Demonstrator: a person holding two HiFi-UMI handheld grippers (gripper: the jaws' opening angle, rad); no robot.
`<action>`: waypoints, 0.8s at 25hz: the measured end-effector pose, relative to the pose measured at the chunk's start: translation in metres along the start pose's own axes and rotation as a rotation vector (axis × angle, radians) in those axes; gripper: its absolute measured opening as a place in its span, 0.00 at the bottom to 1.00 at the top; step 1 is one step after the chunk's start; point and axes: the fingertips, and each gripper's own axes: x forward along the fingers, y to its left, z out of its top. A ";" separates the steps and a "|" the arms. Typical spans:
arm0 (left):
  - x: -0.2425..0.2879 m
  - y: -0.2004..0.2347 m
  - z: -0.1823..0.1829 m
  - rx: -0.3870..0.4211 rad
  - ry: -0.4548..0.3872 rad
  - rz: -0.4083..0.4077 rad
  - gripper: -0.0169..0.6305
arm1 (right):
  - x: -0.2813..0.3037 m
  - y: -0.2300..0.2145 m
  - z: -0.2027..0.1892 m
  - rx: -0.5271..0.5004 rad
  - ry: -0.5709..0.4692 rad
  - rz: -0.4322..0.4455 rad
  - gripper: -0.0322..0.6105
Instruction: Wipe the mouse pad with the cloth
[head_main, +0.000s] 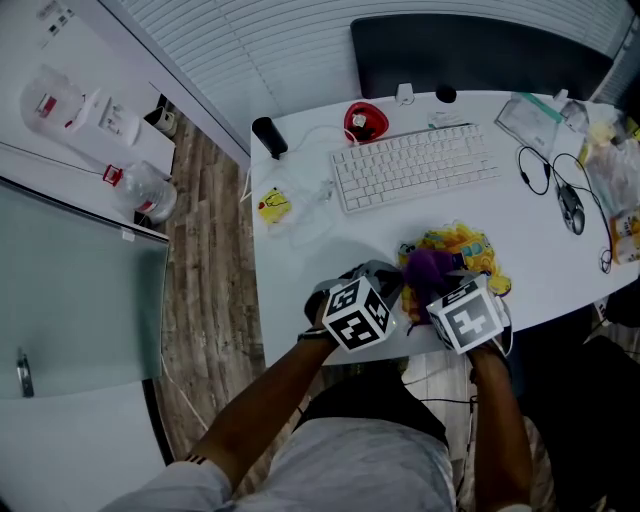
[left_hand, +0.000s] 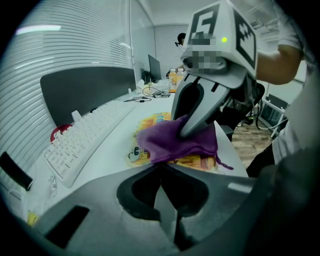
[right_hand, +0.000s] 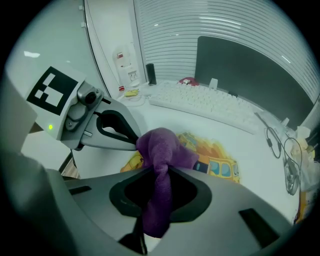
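Observation:
A purple cloth (head_main: 430, 268) lies bunched on the left part of a yellow cartoon-print mouse pad (head_main: 470, 248) near the white desk's front edge. My right gripper (right_hand: 160, 172) is shut on the cloth (right_hand: 161, 150), which hangs in a fold between its jaws and drapes forward onto the mouse pad (right_hand: 220, 160). In the left gripper view, the right gripper (left_hand: 185, 127) presses the cloth (left_hand: 172, 142) down from above. My left gripper (left_hand: 160, 167) is shut, its tips touching the cloth's near edge. No purple shows between its jaws. Both grippers sit side by side in the head view: left gripper (head_main: 398, 282), right gripper (head_main: 437, 280).
A white keyboard (head_main: 415, 165) lies behind the pad, with a red object (head_main: 365, 122) and a black cylinder (head_main: 268, 137) further left. A wired mouse (head_main: 570, 210) and plastic bags (head_main: 615, 170) lie at the right. A dark panel (head_main: 480, 55) backs the desk (head_main: 300, 300).

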 end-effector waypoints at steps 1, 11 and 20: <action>0.000 0.000 0.000 0.000 0.000 -0.001 0.05 | -0.005 -0.005 -0.003 0.006 0.016 -0.008 0.15; 0.000 0.000 -0.001 -0.002 0.001 -0.009 0.05 | -0.039 -0.092 -0.056 0.088 0.074 -0.152 0.15; 0.000 0.000 -0.001 0.006 0.007 -0.007 0.05 | -0.063 -0.115 -0.086 0.157 0.073 -0.196 0.15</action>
